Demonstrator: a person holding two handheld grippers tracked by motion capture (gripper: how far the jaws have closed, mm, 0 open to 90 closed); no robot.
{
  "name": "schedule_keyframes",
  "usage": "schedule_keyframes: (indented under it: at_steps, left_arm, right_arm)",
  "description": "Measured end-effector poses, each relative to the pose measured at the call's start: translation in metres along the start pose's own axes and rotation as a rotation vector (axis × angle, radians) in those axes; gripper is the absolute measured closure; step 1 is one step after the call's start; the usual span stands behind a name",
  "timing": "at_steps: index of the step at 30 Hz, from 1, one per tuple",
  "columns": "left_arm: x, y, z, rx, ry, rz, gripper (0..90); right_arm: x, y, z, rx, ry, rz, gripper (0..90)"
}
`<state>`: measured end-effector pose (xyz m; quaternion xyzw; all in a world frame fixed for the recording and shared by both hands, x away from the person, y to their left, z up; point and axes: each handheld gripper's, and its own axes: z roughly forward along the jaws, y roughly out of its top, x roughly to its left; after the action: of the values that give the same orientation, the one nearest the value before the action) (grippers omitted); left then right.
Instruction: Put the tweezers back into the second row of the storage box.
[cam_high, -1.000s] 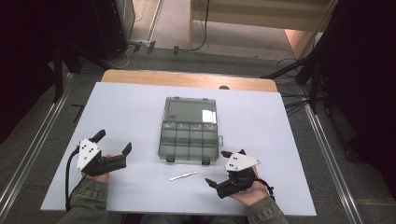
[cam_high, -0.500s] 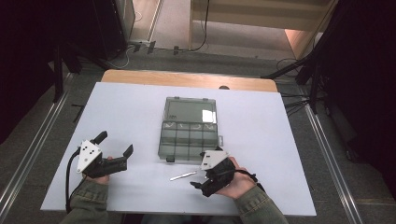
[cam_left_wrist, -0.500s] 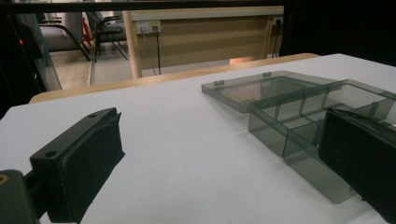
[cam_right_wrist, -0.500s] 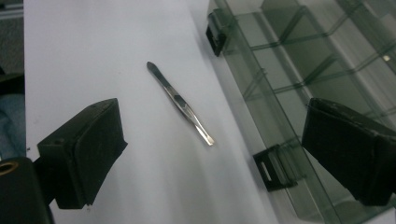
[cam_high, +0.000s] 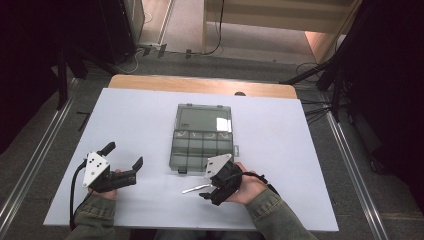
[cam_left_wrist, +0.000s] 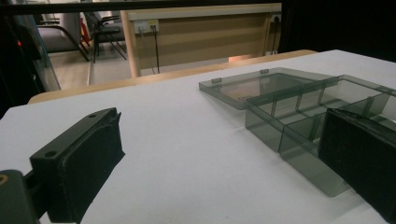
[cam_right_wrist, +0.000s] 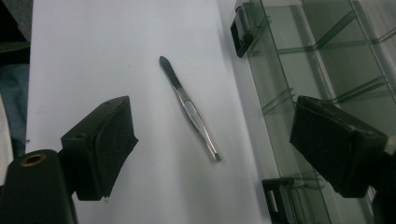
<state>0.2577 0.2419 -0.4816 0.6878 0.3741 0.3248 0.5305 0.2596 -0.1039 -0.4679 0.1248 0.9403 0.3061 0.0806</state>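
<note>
Right gripper (cam_right_wrist: 212, 149) slid left, now hovering over tweezers (cam_right_wrist: 189, 107), jaws spread either side, not pinching yet. Tweezers flat on table (cam_high: 310, 150), just beside open organizer box (cam_high: 202, 142). Left gripper (cam_high: 122, 162) parked, jaws spread. Grab looks imminent imo.

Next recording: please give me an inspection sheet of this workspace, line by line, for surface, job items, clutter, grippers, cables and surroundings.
Surface: white table, flat, with a wooden strip along its far edge.
Job's things: metal tweezers lying flat on the table beside the organizer box, which is open with its lid folded back; compartments look empty.
Clutter: nothing seen.
Grippers: right gripper open, jaws either side of the tweezers, not touching them; left gripper open, holding nothing, apart from the box.
Cables: one trails from each gripper toward the person; more lie on the floor beyond the table.
Surroundings: dark equipment at both sides, wooden furniture behind.
</note>
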Motion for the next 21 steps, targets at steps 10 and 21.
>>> schedule_keyframes:
  at_steps: [10,21]
  left_arm:
    - [-0.003,-0.002,0.000,0.016,0.002,0.008,0.0]
    - [-0.003,-0.003,0.001,0.028,-0.001,0.018,0.0]
  right_arm:
    - [-0.004,0.014,0.003,0.057,0.052,-0.082,25.4]
    - [-0.003,0.026,0.012,0.169,0.071,-0.143,40.3]
